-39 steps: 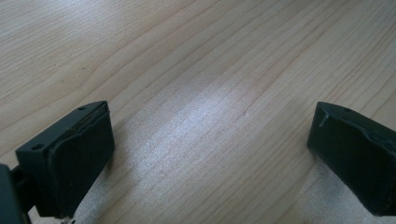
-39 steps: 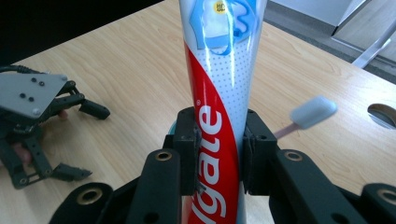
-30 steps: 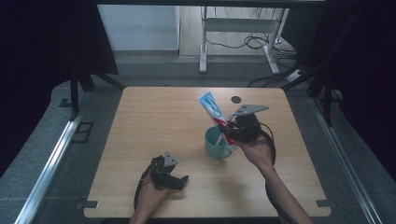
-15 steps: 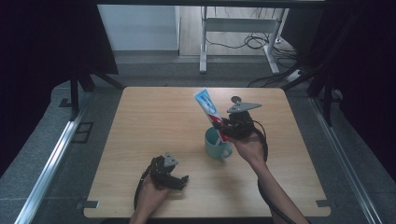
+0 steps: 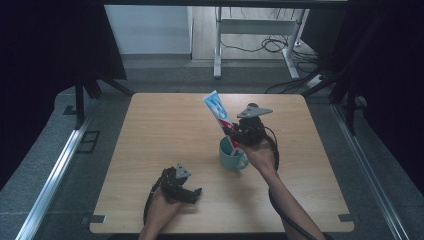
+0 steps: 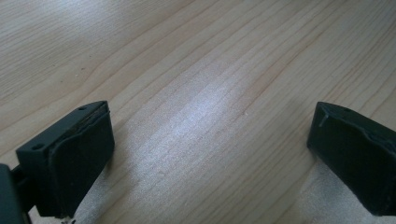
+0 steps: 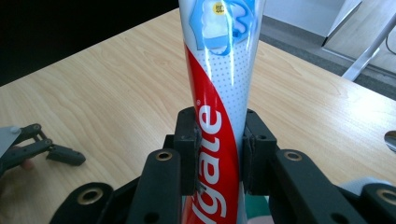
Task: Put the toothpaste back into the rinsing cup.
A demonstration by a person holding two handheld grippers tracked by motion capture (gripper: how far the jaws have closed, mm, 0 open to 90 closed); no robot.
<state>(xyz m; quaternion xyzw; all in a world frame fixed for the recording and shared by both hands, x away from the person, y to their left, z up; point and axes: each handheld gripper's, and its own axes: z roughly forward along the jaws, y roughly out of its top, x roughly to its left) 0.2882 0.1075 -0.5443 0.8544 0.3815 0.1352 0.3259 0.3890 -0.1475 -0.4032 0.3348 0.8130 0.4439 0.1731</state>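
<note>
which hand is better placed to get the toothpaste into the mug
Right. The right gripper is already shut on the toothpaste tube, whose lower end is at the green mug. The left gripper sits open and apart.

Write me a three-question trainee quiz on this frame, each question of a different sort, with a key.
1. True or false: the right tool is shut on the toothpaste tube.
2. Which end of the tube points toward the mug? A) the capped end B) the flat crimped end C) neither, it lies flat on the table
3. In a few words: what is between the left tool's jaws?

Key
1. True: both pads press on the tube's sides.
2. A: the tube stands tilted with its lower end at the mug's mouth and its flat end up.
3. Nothing; the jaws stand wide apart over the bare wooden table.
</note>
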